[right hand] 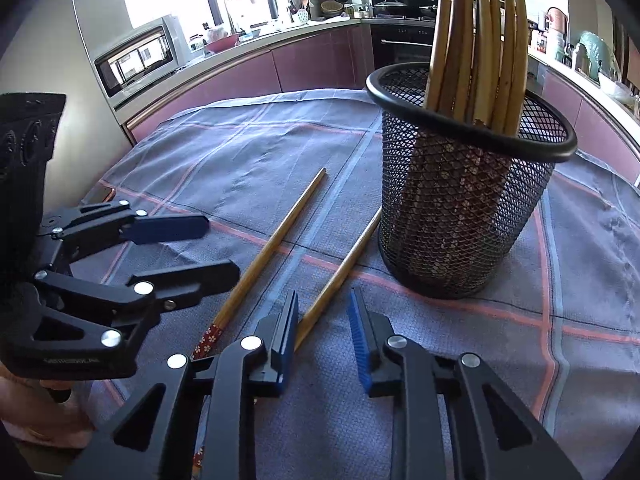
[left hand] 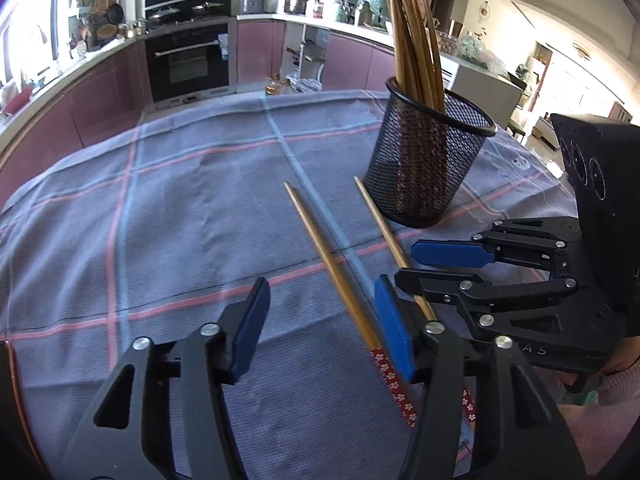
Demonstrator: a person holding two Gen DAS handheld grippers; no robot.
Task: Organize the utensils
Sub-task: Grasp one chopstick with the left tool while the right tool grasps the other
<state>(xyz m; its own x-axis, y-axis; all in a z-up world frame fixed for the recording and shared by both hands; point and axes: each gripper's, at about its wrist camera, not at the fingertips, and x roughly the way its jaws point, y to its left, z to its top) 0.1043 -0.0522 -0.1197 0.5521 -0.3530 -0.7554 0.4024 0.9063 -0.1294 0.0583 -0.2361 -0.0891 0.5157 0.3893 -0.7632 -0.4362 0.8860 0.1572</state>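
I hold my left gripper (left hand: 320,328) spread wide over one loose chopstick (left hand: 332,272), jaws either side of it so a squeeze would catch it. My right gripper (right hand: 322,328) also gapes, empty, straddling the second chopstick (right hand: 344,272), which lies near the first on the checked cloth (right hand: 240,152). Just beyond stands the mesh cup (right hand: 460,220), already bristling with chopsticks, where I judge both belong.

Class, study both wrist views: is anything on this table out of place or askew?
Yes. Two wooden chopsticks with red floral handles, one and the other, lie loose on the blue checked tablecloth, splayed apart, while the rest stand in the black mesh cup. Nothing looks spilled or damaged.
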